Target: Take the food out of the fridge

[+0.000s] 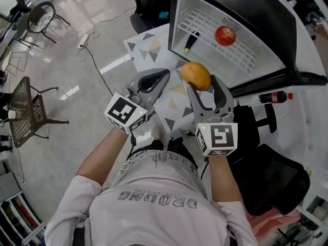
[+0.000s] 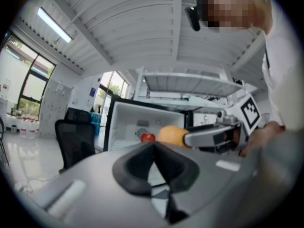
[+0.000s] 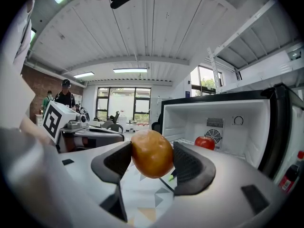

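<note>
The small fridge point(image 1: 287, 40) stands open at the upper right, its white inside point(image 3: 190, 118) facing me. A red apple point(image 1: 225, 35) point(image 3: 205, 142) lies on its wire shelf, and a dark stick-like thing with a green tip point(image 1: 189, 42) lies to the apple's left. My right gripper point(image 1: 202, 84) point(image 3: 151, 161) is shut on an orange fruit point(image 1: 196, 76) point(image 3: 152, 153), held in front of the fridge opening. Beside it on the left, my left gripper point(image 1: 160, 78) point(image 2: 154, 161) is shut and holds nothing. The left gripper view shows the orange fruit point(image 2: 171, 136) and the apple point(image 2: 147, 137) ahead.
Below the grippers lies a white surface with a triangle pattern point(image 1: 148, 45). A cola bottle point(image 1: 274, 97) stands right of the fridge door. A black office chair point(image 1: 271, 176) is at the lower right, and metal chairs point(image 1: 28, 111) stand on the floor at left.
</note>
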